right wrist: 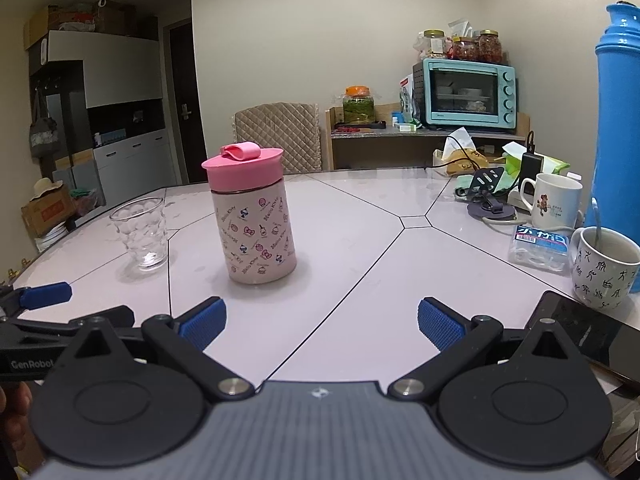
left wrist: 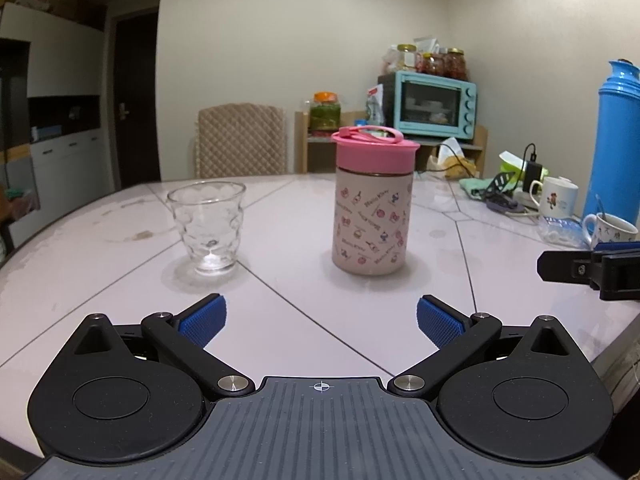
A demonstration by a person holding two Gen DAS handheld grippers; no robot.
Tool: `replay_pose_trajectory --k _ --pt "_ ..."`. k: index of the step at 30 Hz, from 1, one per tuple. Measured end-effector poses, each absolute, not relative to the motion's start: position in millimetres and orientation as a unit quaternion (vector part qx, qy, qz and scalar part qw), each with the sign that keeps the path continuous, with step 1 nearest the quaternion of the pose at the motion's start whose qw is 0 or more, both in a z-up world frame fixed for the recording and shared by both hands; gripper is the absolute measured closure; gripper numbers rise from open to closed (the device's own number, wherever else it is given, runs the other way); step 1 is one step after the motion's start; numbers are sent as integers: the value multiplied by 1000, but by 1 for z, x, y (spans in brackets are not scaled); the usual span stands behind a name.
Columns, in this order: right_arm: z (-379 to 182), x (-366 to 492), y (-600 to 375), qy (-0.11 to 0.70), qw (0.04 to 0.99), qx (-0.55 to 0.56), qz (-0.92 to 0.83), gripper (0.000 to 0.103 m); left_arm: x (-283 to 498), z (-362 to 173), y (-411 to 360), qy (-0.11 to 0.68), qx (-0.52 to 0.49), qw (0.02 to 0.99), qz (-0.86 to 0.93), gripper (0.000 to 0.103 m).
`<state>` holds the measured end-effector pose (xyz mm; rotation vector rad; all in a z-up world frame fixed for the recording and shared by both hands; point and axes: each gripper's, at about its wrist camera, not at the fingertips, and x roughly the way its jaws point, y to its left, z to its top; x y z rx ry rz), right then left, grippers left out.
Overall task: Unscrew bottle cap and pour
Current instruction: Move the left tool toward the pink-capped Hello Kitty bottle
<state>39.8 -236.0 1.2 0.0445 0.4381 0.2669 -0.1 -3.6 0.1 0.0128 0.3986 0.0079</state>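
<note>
A cream patterned bottle (left wrist: 370, 224) with a pink screw cap (left wrist: 375, 151) stands upright on the white table (left wrist: 288, 280). It also shows in the right wrist view (right wrist: 258, 236), cap (right wrist: 243, 168) on. An empty clear glass (left wrist: 208, 228) stands to its left, also in the right wrist view (right wrist: 141, 232). My left gripper (left wrist: 322, 320) is open and empty, short of the bottle. My right gripper (right wrist: 322, 320) is open and empty, to the bottle's right and nearer than it. Part of the right gripper shows at the edge of the left wrist view (left wrist: 592, 268).
A tall blue flask (right wrist: 618, 128), two mugs (right wrist: 556, 200) (right wrist: 606, 266), a small box (right wrist: 540, 246), a phone (right wrist: 592, 332) and cables crowd the table's right side. A chair (right wrist: 278, 136) and a teal oven (right wrist: 466, 94) stand behind.
</note>
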Motion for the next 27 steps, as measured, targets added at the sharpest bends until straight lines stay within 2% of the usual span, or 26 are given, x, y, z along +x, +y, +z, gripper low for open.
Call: replay_pose_trajectory --k 8,27 --pt "0 49 -235 251 958 30 133 0 11 -9 1 209 0 978 3 0" --pt "19 62 -225 196 970 14 143 0 37 -4 -8 202 32 978 -30 0"
